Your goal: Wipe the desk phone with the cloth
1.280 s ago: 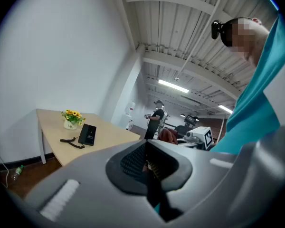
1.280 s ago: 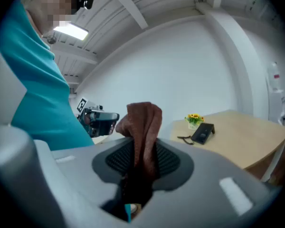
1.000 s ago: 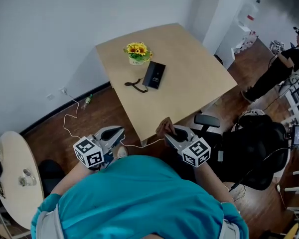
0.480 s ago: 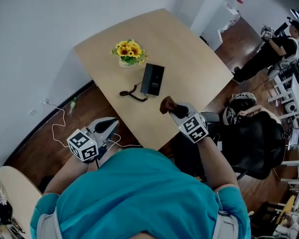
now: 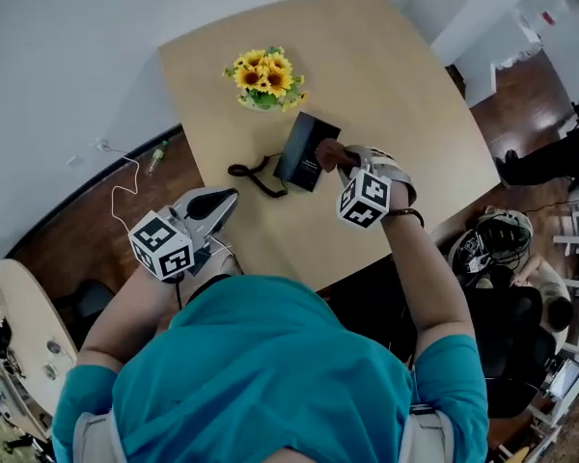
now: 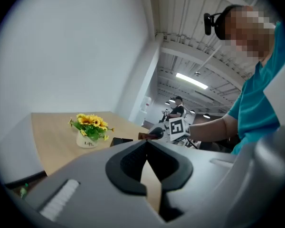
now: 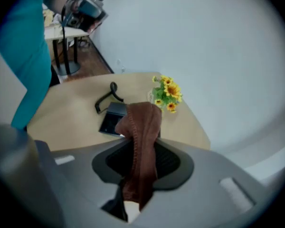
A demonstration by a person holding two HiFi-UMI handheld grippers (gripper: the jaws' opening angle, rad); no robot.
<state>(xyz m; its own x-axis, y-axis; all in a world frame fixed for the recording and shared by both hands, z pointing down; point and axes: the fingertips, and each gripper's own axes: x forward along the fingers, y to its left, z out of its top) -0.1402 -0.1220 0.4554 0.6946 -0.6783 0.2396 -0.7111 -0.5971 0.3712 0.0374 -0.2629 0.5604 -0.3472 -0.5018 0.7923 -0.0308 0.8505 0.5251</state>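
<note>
A black desk phone (image 5: 305, 151) lies on the wooden desk (image 5: 396, 85), its handset (image 5: 245, 173) off to the left on a cord. My right gripper (image 5: 340, 156) is over the phone's right edge, shut on a brown cloth (image 5: 326, 152). In the right gripper view the cloth (image 7: 141, 141) hangs from the jaws of my right gripper (image 7: 140, 148), in front of the phone (image 7: 111, 120) and the handset (image 7: 106, 99). My left gripper (image 5: 222, 203) hovers at the desk's near left edge, shut and empty. Its own view shows the phone (image 6: 121, 140) beyond my left gripper (image 6: 146, 145).
A pot of sunflowers (image 5: 263, 75) stands behind the phone. A white cable (image 5: 125, 177) trails over the floor at the left. A round side table (image 5: 19, 336) sits at the far left and a black office chair (image 5: 492, 244) at the right. A person (image 6: 178, 109) stands far off.
My right gripper carried the cloth forward from the desk's near edge to the phone. I have stepped closer to the desk; the left gripper stays low at my left.
</note>
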